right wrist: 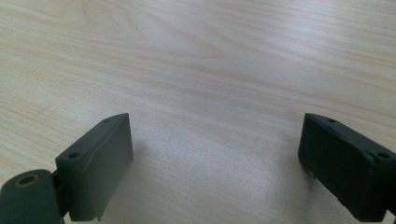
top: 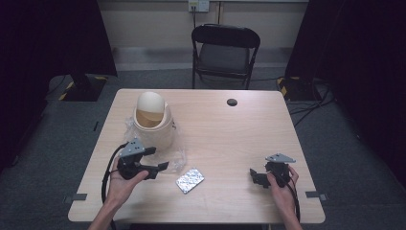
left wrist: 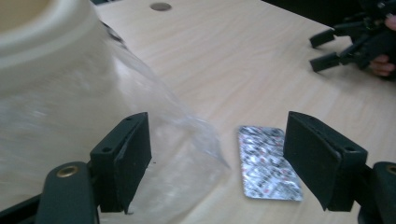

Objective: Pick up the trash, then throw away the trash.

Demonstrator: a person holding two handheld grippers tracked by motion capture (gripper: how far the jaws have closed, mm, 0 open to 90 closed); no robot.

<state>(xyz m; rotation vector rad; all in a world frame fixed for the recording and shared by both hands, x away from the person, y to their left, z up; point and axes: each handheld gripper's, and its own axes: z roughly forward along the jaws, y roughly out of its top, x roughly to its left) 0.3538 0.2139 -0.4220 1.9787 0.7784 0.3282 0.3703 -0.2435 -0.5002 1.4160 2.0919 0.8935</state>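
Left hand-held gripper [top: 162,166]: near left of the counter [top: 230,139], jaws standing apart with nothing clamped; in the left gripper view the foil pack lies on the wood between and just beyond them.
Right hand-held gripper [top: 254,176]: near right, jaws wide apart over bare wood, holding nothing.
Blister pack [top: 189,180]: one, a flat silver foil pill sheet, lying flat near the middle of the near edge, just right of the left jaws and well apart from the right ones.
Handling of the pack: likely very light, thin and fairly stiff, with slick foil; it sits flush on the wood, so a pinch across its short sides or a lift at one corner seems best. Squeezing hard could crease it.
Plastic bag [top: 177,160]: one, clear and crumpled, spread under the bin and touching the counter just left of the pack; soft and slippery.
Bin [top: 152,125]: one, cream, with a domed swing lid, farther back on the left.
Round hole [top: 232,102]: one, dark, far centre.
Chair [top: 225,52]: one, beyond the counter.
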